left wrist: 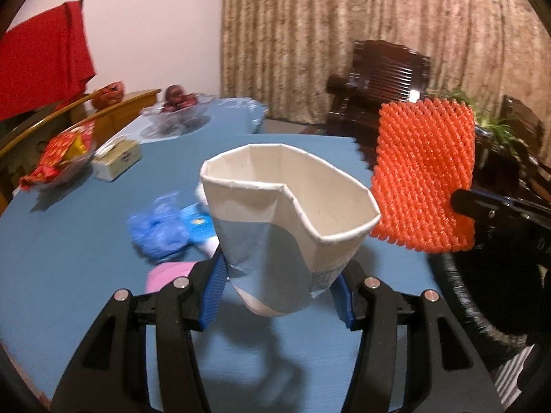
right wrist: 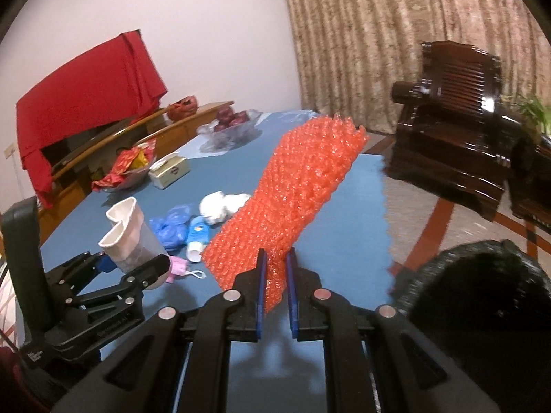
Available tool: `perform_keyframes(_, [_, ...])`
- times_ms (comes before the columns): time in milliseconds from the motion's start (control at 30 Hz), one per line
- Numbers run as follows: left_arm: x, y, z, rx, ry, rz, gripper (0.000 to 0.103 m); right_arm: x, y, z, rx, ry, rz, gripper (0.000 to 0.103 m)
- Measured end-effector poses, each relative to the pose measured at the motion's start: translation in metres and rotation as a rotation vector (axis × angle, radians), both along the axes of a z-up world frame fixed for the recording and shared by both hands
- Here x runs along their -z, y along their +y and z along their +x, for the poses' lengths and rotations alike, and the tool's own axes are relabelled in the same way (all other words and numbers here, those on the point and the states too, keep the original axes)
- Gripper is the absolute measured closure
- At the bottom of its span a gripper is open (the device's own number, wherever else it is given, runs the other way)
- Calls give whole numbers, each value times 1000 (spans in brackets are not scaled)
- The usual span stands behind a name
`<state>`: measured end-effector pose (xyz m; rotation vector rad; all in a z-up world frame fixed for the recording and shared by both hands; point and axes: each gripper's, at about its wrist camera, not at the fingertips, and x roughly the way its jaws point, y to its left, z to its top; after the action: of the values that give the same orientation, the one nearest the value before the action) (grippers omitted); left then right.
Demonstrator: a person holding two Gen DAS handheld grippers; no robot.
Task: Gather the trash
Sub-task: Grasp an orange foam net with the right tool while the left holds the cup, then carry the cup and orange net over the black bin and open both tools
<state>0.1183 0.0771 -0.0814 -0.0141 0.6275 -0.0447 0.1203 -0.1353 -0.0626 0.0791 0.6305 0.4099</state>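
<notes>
Clamping a crushed paper cup (left wrist: pixel 286 227) between its blue pads, the left hand-held gripper (left wrist: pixel 275 296) holds it clear above the blue desk (left wrist: pixel 69 275); the cup's rim is dented inward into a heart-like outline. Just right of the cup, the right hand-held gripper (right wrist: pixel 275 275) has its jaws pinched together on a sheet of orange foam netting (right wrist: pixel 296 189), which stands up from the pads and is also lifted off the desk. Right of the netting, beyond the desk's edge, is the dark mouth of a black bin bag (right wrist: pixel 482 285). Behind the cup, loose on the desk, lie a pink face mask (right wrist: pixel 180 265), a crumpled blue plastic bag (left wrist: pixel 158 230), a small blue-and-white tube (right wrist: pixel 197 237) and crumpled white tissue (right wrist: pixel 220 206). Farther behind the cup sit a tissue box (left wrist: pixel 117 158), a glass dish of red wrappers (left wrist: pixel 62 158) and a glass bowl of dark red fruit (left wrist: pixel 179 103).
</notes>
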Motion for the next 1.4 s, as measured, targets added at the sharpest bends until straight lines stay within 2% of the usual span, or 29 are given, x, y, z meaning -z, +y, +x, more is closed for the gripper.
perform_keyframes(533, [-10,-115,-6,249,-25,-16,51,-3,-108,-47,209,-14,-40,92])
perform_keyframes(833, [-7,-160,-3,351,-19,-23,51,4,-158,-68,316,4,-55,92])
perform_keyframes(1400, [15,-242,10,500,-8,-12,49,32,-211,-79,462,78,-75,92])
